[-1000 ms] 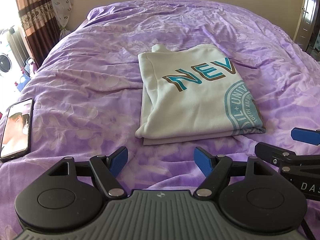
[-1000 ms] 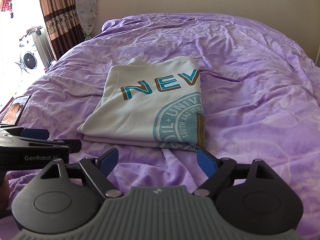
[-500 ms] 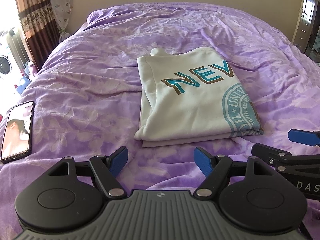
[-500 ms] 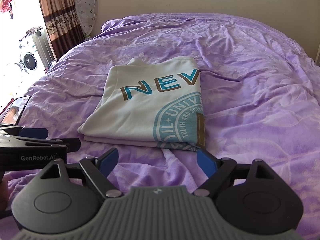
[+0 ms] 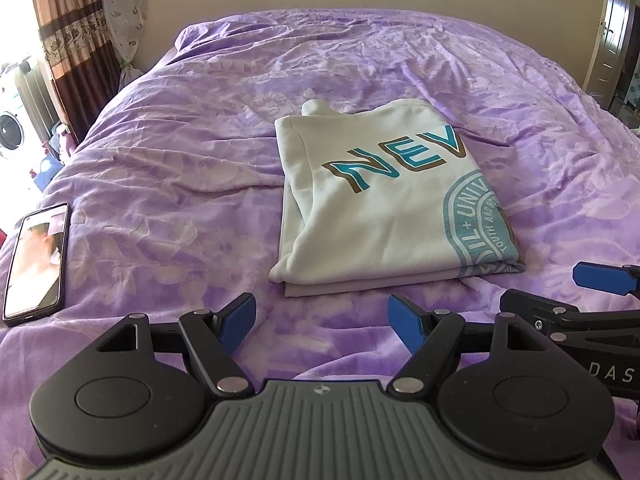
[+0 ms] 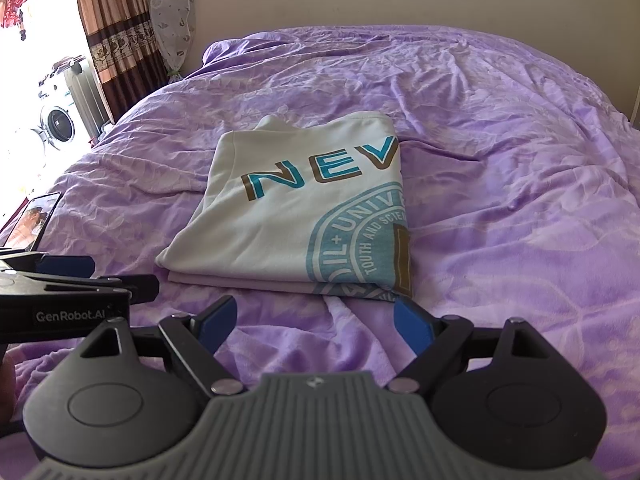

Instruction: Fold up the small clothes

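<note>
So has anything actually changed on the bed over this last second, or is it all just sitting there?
Almost nothing. The left gripper drew back slightly from the folded shirt, so the shirt sits a touch farther off in its view. Nothing was grabbed or let go. The shirt stayed folded on the purple bedspread, the phone stayed put, and the right gripper barely moved; both remain open.

Pale cream shirt [image 5: 384, 216] with teal-and-brown lettering and a teal seal; purple leaf-patterned bedspread [image 5: 180, 200]; brown banded curtain [image 5: 68, 28] (far left); blue-padded black tongs [image 5: 322, 320].

Both wrist views low, facing folded shirt [image 5: 384, 208]
</note>
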Demonstrator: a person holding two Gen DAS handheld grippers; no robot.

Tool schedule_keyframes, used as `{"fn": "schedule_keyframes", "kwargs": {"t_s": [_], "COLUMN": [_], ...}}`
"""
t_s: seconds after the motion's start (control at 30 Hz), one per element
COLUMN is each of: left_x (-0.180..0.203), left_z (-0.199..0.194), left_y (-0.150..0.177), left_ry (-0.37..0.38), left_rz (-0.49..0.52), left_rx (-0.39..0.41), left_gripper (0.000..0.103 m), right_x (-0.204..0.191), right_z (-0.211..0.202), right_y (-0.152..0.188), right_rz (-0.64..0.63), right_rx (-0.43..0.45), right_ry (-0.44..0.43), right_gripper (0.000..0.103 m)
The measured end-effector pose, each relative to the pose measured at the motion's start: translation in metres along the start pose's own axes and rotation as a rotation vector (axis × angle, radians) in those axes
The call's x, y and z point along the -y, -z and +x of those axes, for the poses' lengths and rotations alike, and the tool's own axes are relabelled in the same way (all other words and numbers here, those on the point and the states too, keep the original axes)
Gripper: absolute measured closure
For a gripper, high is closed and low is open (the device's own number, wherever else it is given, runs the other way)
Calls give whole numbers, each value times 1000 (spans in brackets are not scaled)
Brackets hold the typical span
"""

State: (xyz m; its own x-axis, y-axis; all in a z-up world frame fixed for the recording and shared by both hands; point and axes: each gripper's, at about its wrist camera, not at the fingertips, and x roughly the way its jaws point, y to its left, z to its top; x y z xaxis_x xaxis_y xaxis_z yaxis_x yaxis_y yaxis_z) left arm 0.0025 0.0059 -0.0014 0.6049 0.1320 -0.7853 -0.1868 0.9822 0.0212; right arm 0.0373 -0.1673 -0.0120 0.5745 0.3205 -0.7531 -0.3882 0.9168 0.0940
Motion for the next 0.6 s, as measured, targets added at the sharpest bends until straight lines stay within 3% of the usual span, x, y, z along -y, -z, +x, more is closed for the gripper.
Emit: {"fn": "schedule_keyframes", "kwargs": {"t_s": [0.6], "left_x": [4], "left_z": [-5], "left_y": [1], "left_ry": [31], "left_rz": [36], "left_rx": [34], "left_gripper": [15], "right_x": [1], "right_z": [0], "right_y": [0], "right_rz": [1], "right_rx": [-1], "right_ry": [-1], "right_gripper": [21]}}
